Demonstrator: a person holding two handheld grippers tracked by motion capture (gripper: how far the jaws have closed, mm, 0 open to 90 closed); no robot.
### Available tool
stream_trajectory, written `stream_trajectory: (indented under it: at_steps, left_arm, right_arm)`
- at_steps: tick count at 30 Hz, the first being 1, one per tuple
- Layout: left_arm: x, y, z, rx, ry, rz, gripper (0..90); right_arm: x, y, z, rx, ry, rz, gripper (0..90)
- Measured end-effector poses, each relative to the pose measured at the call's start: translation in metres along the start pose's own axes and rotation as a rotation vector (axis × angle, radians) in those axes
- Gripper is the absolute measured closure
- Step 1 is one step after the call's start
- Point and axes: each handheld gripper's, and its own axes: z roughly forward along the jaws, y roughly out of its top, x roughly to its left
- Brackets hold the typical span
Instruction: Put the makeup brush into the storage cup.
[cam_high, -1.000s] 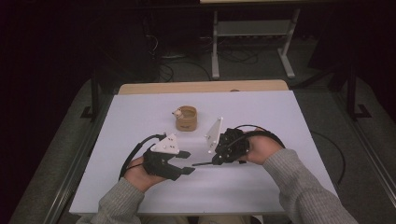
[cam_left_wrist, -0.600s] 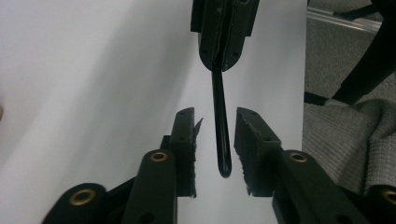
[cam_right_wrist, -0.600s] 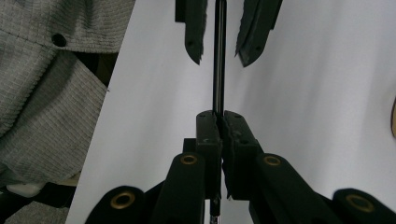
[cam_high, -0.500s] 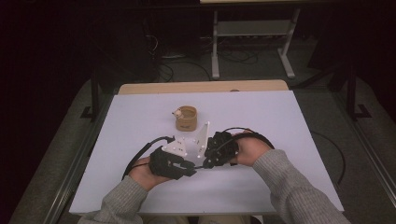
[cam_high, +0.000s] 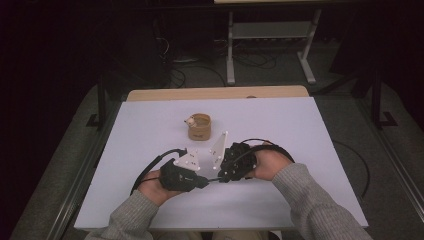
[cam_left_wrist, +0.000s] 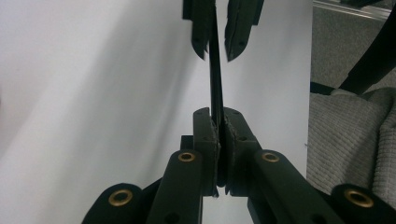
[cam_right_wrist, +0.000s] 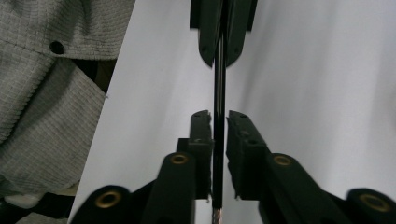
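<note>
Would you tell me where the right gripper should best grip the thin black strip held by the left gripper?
Probably its free end, come at lengthwise from opposite the left gripper. The thin black strip is narrow and clamped at one end, and the open jaws of the right gripper straddle the other.

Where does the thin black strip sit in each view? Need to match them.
High view: thin black strip low centre, bridging left gripper and right gripper.
Left gripper view: upright at centre, clamped in its jaws, reaching the right gripper's above.
Right gripper view: upright at centre, between its jaws, reaching the left gripper's above.
Shared landmark: white table.
</note>
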Motion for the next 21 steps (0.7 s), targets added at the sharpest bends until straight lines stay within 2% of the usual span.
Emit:
stream_trajectory:
  at_steps: [3, 7, 11, 15, 17, 21]
  left_arm:
    - [0.0, -0.003, -0.001, -0.013, -0.002, -0.012, 85.2]
    - [0.001, -0.005, -0.004, -0.023, -0.003, -0.001, 85.2]
    - [0.0, -0.005, -0.004, -0.025, -0.009, -0.008, 85.2]
    - [0.002, -0.006, -0.003, -0.02, -0.03, -0.012, 84.2]
    - [0.002, -0.005, -0.002, -0.014, -0.038, -0.016, 73.5]
    - [0.0, -0.003, 0.001, 0.001, -0.042, -0.014, 71.0]
  right_arm:
    - [0.0, -0.008, 0.001, -0.006, -0.002, 0.02, 71.1]
    - [-0.001, -0.018, 0.004, 0.0, -0.001, 0.035, 71.1]
    - [-0.001, -0.02, 0.005, 0.0, -0.002, 0.026, 83.1]
    - [-0.001, -0.018, 0.005, 0.015, 0.005, 0.007, 84.4]
    - [-0.001, -0.015, 0.005, 0.047, -0.006, 0.001, 84.6]
    - [0.002, -0.007, 0.001, 0.128, -0.036, -0.023, 84.6]
